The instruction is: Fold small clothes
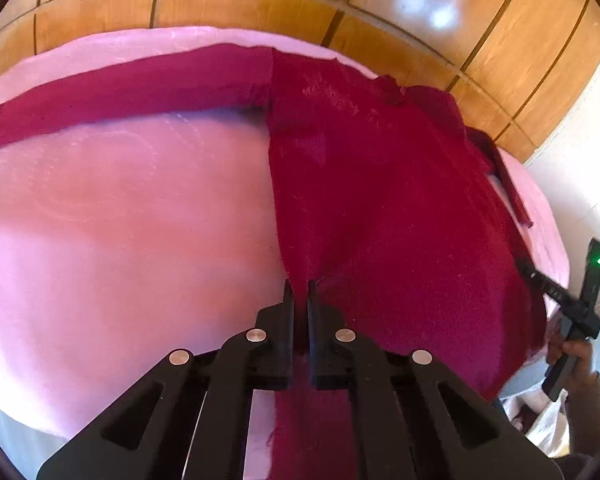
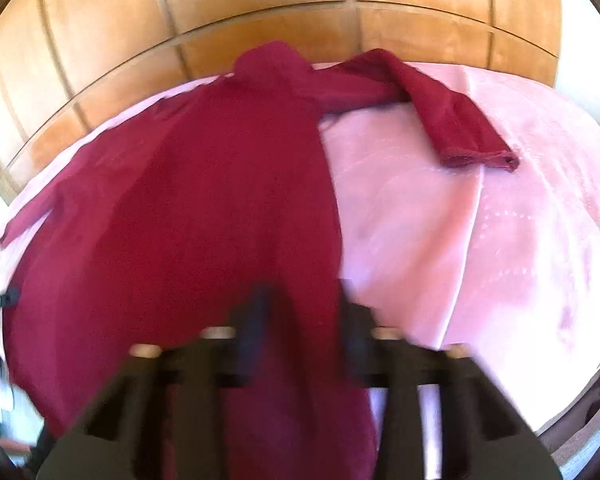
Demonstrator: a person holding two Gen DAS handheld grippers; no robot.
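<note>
While the dark red garment (image 1: 380, 200) lies spread on the pink bed cover (image 1: 120, 220), its left sleeve (image 1: 120, 88) stretches flat toward nine o'clock in the left wrist view, and the body runs from twelve o'clock down to six. At six o'clock the left gripper (image 1: 300, 292) has its jaws nearly together, pinching the garment's left hem edge, with red cloth showing in the narrow gap. At three to four o'clock in that view the right gripper (image 1: 540, 280) reaches in at the garment's right edge, a hand (image 1: 572, 360) wrapped round its handle. In the blurred right wrist view the right gripper (image 2: 304, 320) sits at six o'clock with cloth between its fingers; the blur hides how tightly they clamp. The right sleeve (image 2: 440, 112) lies bent toward two o'clock. Wooden wardrobe doors (image 2: 300, 20) fill twelve o'clock.
</note>
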